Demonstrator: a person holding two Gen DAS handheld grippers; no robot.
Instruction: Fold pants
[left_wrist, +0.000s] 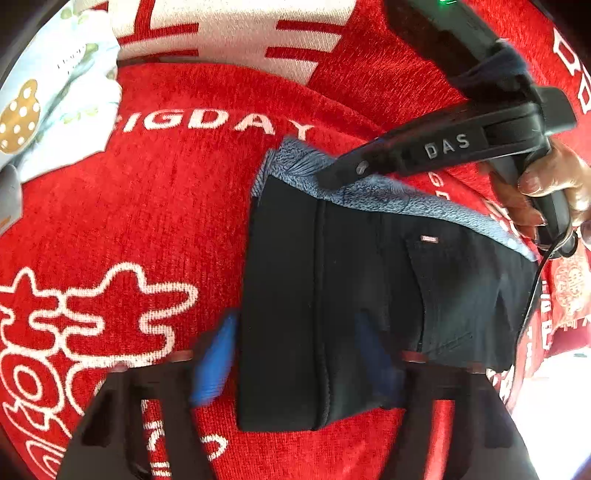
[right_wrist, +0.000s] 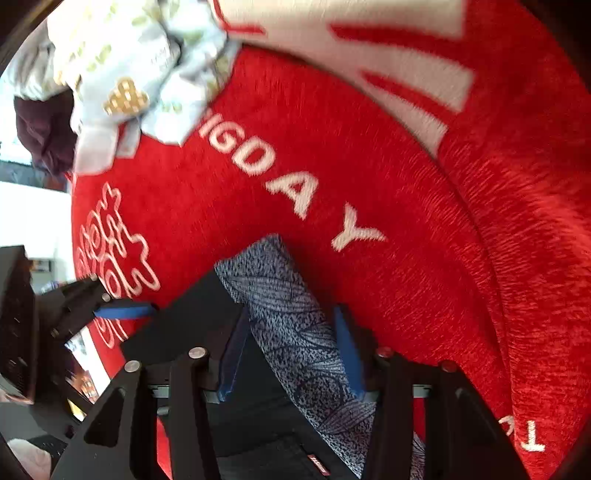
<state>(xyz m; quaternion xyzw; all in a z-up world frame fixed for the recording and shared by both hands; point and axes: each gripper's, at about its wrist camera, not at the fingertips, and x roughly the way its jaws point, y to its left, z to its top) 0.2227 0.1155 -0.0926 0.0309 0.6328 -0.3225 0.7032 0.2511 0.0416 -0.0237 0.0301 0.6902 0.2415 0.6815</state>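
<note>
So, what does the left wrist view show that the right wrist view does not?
Only the left wrist view shows the person's hand holding the right hand-held gripper, and the small label on the pants.

Only the right wrist view shows a dark maroon cloth at the far left.

Both show the dark pants with a blue patterned lining, the red blanket and a light blue printed cloth.

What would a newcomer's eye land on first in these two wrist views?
The bright red blanket with white lettering fills both views. In the middle lie the dark folded pants, a blue-grey patterned lining showing along their far edge. The right gripper straddles that lining, while the left gripper straddles the near end of the pants; a pale printed cloth sits far left.
</note>
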